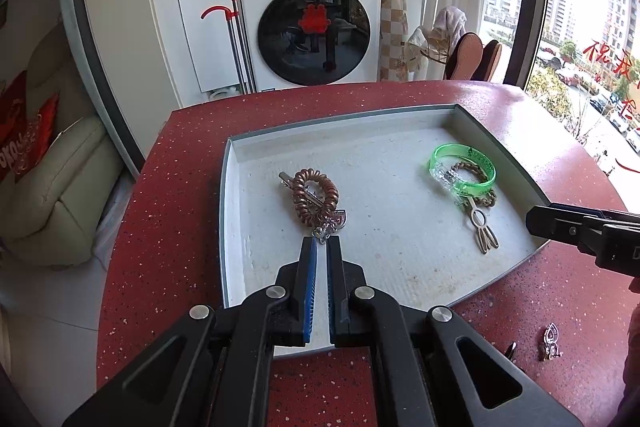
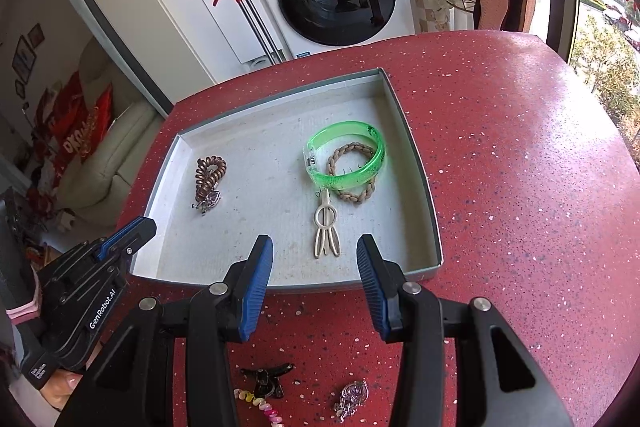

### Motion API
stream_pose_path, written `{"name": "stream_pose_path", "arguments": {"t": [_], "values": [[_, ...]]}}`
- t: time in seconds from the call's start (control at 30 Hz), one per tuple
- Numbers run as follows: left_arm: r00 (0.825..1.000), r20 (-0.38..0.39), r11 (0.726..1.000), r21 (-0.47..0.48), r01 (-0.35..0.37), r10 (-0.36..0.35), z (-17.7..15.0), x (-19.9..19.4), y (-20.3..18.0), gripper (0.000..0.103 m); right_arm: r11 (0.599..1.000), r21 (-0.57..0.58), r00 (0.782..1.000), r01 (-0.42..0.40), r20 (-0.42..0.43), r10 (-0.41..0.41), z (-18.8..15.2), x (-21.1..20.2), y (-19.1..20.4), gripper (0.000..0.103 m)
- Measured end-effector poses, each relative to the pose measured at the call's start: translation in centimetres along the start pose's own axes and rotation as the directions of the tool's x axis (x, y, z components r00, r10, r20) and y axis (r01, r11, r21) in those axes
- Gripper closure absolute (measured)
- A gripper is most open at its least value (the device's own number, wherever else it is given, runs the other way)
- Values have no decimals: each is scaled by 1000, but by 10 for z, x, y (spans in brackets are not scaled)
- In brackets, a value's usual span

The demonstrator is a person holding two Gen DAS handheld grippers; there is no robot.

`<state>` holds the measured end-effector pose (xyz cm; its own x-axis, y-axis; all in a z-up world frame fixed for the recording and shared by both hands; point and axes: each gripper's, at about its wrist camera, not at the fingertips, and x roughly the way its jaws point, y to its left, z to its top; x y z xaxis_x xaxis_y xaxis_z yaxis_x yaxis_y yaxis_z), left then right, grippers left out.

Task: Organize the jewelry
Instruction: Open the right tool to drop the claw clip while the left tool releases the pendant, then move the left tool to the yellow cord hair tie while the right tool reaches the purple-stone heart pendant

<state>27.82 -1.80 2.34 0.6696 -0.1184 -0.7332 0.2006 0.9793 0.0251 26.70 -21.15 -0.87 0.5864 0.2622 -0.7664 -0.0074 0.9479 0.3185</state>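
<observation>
A shallow grey tray lies on the red speckled counter. In its left part lie a brown spiral hair tie and a silver rhinestone clip. In its right part lie a green bangle, a braided beige band and a beige hair clip. My left gripper is nearly shut, tips just short of the silver clip, holding nothing. My right gripper is open over the tray's near edge.
On the counter in front of the tray lie a silver brooch, a black clip and a pastel bead bracelet. A washing machine and a mop stand beyond the counter. A window is at right.
</observation>
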Motion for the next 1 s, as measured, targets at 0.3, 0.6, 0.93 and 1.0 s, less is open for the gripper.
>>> {"name": "stream_pose_path", "arguments": {"t": [0.3, 0.6, 0.93, 1.0], "values": [[1000, 0, 1000, -24, 5, -5, -9, -16, 1, 81, 1000, -4, 1000, -8, 4, 8, -15, -16, 3, 53], [1000, -8, 998, -53, 19, -20, -20, -31, 3, 81, 1000, -4, 1000, -11, 10, 11, -32, -32, 3, 45], [1000, 7, 999, -50, -4, 4, -41, -44, -3, 0, 1000, -28, 1000, 0, 23, 1, -51, -51, 9, 29], [1000, 8, 999, -44, -2, 2, -45, -41, -5, 0, 999, -31, 999, 7, 31, -6, -54, -55, 9, 18]]}}
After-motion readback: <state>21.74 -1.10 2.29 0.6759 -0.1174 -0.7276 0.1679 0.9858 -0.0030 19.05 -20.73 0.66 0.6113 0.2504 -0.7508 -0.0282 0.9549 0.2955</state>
